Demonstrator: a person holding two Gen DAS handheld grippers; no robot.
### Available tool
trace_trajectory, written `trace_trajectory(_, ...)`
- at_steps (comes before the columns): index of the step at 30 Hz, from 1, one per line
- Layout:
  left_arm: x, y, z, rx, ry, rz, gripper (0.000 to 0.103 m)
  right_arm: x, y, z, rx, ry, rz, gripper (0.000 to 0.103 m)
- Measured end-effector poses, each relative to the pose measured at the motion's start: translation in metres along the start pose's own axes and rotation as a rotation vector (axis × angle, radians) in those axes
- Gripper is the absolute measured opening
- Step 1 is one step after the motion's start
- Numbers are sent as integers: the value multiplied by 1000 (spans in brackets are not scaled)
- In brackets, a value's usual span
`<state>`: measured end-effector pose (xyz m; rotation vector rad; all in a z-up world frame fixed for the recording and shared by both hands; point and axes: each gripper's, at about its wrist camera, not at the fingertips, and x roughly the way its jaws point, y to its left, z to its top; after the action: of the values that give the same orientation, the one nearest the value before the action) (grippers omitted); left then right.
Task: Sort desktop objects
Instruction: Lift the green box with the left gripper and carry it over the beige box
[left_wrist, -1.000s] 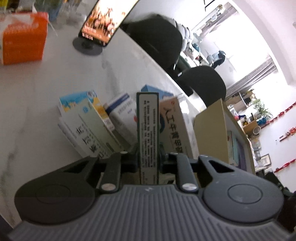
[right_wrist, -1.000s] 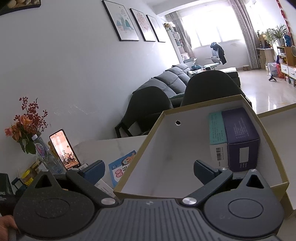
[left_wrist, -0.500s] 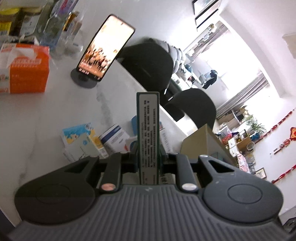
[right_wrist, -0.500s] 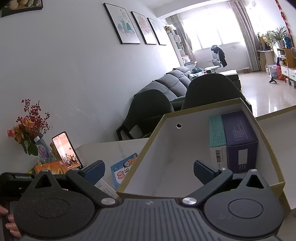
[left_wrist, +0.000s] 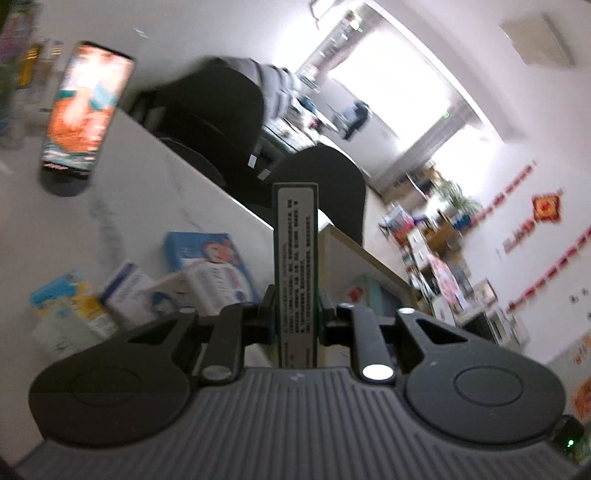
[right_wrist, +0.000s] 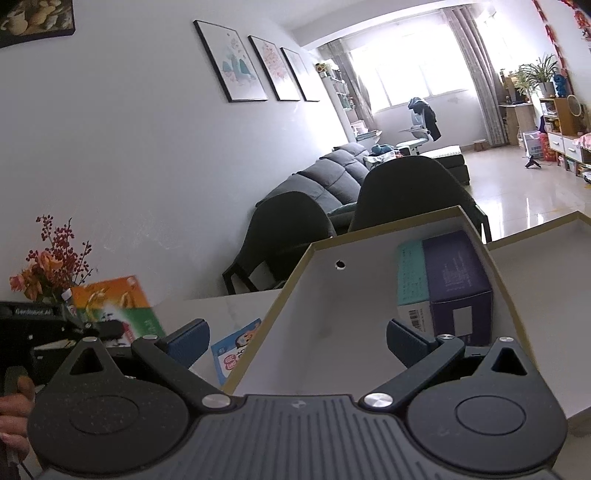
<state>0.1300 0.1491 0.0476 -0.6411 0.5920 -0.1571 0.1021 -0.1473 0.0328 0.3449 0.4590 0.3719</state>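
Note:
My left gripper (left_wrist: 294, 308) is shut on a thin green medicine box (left_wrist: 295, 258), held upright in the air above the white marble table. The same box shows as an orange-and-green box (right_wrist: 114, 306) at the left of the right wrist view. Below it lie several medicine boxes (left_wrist: 207, 273) in a loose pile. My right gripper (right_wrist: 295, 338) is open and empty, its fingers straddling the near wall of an open cardboard box (right_wrist: 476, 236). A teal box (right_wrist: 412, 273) and a purple box (right_wrist: 458, 277) lie inside it.
A phone on a round stand (left_wrist: 85, 114) stands at the back left of the table (left_wrist: 140, 173). Two dark chairs (right_wrist: 406, 188) stand behind the far table edge. A flower vase (right_wrist: 48, 266) is at the left. A second tray edge (right_wrist: 546, 225) shows at right.
My left gripper has risen and swung right with the green box, from just above the pile toward the cardboard box. The right gripper has stayed nearly still.

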Motion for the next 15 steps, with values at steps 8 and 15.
trace_trajectory(8,63,-46,18,140,127,-57,18,-1,-11,3,13,-12,-19,102)
trace_trajectory(15,111,-76,20,212,233,-83,18,2,-22,7,11,-21,-46,102)
